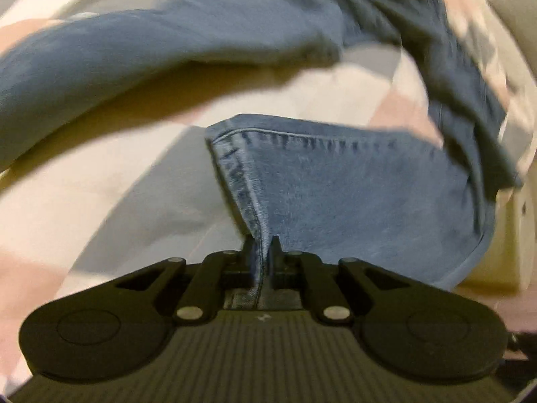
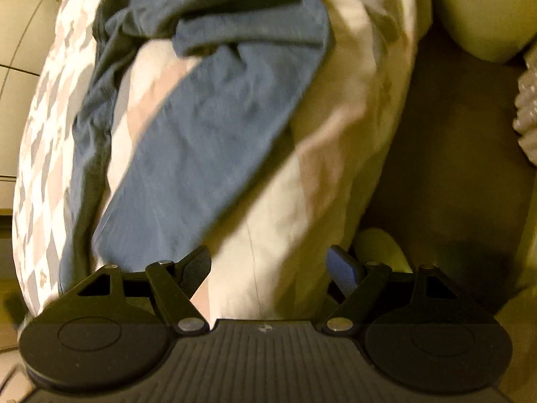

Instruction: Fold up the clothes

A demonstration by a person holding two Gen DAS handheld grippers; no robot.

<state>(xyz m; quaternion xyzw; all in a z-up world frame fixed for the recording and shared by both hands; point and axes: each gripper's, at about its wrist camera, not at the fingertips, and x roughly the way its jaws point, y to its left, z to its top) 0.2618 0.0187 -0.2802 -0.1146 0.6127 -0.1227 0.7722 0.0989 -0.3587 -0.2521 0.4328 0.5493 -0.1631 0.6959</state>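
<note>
Patchwork bedding (image 1: 100, 201) in pink, grey and white spreads under us, jeans (image 1: 352, 194) draped across it. Our left gripper (image 1: 261, 245) has its jaws pinched on the jeans' stitched seam, hem corner up at twelve o'clock. Our right gripper (image 2: 268, 265) hangs with jaws spread wide, nothing between them, the other denim leg (image 2: 208, 141) stretching off toward eleven o'clock.

The jeans (image 1: 352, 194) are lying on the bedspread (image 1: 100, 184), one hem reaching into the left gripper (image 1: 262, 245). The right gripper (image 2: 268, 265) is hanging over the bedspread's edge, right of the jeans.
</note>
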